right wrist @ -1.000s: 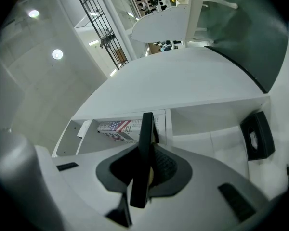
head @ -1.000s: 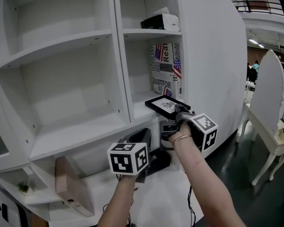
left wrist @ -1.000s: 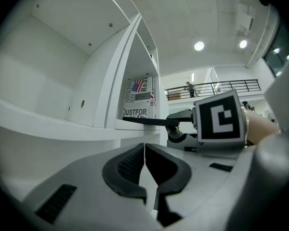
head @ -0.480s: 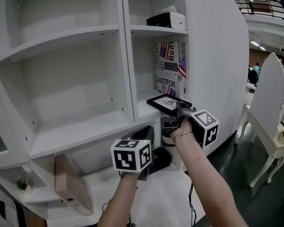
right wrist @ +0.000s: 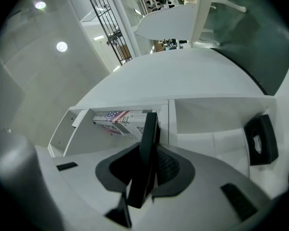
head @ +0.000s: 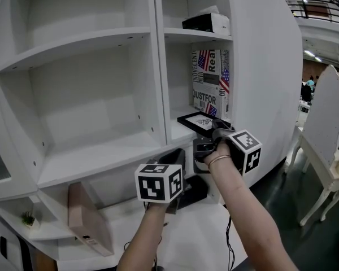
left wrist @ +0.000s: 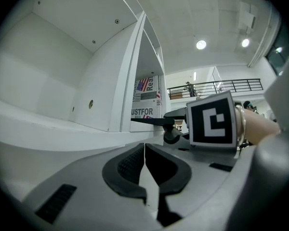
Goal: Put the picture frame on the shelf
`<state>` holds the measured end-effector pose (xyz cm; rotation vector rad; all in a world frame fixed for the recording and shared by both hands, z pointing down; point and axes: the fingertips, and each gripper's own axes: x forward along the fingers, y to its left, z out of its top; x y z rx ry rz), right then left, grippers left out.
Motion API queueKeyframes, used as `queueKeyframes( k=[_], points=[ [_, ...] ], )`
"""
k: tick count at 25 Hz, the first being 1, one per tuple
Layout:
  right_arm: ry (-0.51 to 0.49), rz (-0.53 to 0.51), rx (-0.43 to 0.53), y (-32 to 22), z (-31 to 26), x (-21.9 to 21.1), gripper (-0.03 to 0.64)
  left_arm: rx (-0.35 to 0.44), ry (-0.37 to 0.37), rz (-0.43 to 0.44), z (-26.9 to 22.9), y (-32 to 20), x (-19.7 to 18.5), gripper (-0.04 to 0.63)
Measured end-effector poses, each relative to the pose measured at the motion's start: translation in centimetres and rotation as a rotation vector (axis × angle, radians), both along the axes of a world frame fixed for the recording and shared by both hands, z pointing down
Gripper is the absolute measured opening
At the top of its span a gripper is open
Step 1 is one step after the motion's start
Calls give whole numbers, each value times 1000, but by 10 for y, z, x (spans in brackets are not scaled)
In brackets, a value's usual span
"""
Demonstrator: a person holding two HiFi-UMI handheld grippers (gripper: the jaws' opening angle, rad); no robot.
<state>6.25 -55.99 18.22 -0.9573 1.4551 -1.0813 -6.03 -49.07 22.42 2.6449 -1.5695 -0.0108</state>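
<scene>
A black picture frame (head: 200,121) with a white print lies almost flat over the front edge of the middle right shelf board (head: 178,131). My right gripper (head: 213,130) is shut on its near edge. In the right gripper view the frame (right wrist: 145,153) stands edge-on between the pads, and the jaws have just eased open slightly with the frame still pinched. My left gripper (head: 173,159) hangs lower and to the left, under that shelf. Its jaws are shut with nothing between them (left wrist: 144,159). The left gripper view shows the frame (left wrist: 151,121) from the side.
A flag-printed box (head: 210,82) stands at the back of the same compartment. A tissue box (head: 207,22) sits on the shelf above. A tan box (head: 88,219) leans at the lower left. A black device (head: 192,188) lies below the shelf. White furniture (head: 327,134) stands at the right.
My right gripper has carried the frame a little further in over the shelf board, and the frame lies flatter. The left gripper has kept its place.
</scene>
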Motion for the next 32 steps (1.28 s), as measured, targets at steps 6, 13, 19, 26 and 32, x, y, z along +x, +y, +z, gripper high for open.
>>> queueKeyframes(
  k=[6,13,19,26,32],
  points=[
    [8,-13,47,-2,-8,-4,131,-6,3,-12,3,-1,-9,17],
    [6,-56,105,0,-15,-7,220,-2,4,-8,1,1,-6,17],
    [12,-96,114,6,-8,-6,268,-1,3,2,1,6,3,17],
    [24,-104,133,23,1,11,278,-6,11,-4,4,12,5,17],
    [128,-124,178,46,8,24,282,-6,7,-7,7,19,12,17]
  ],
)
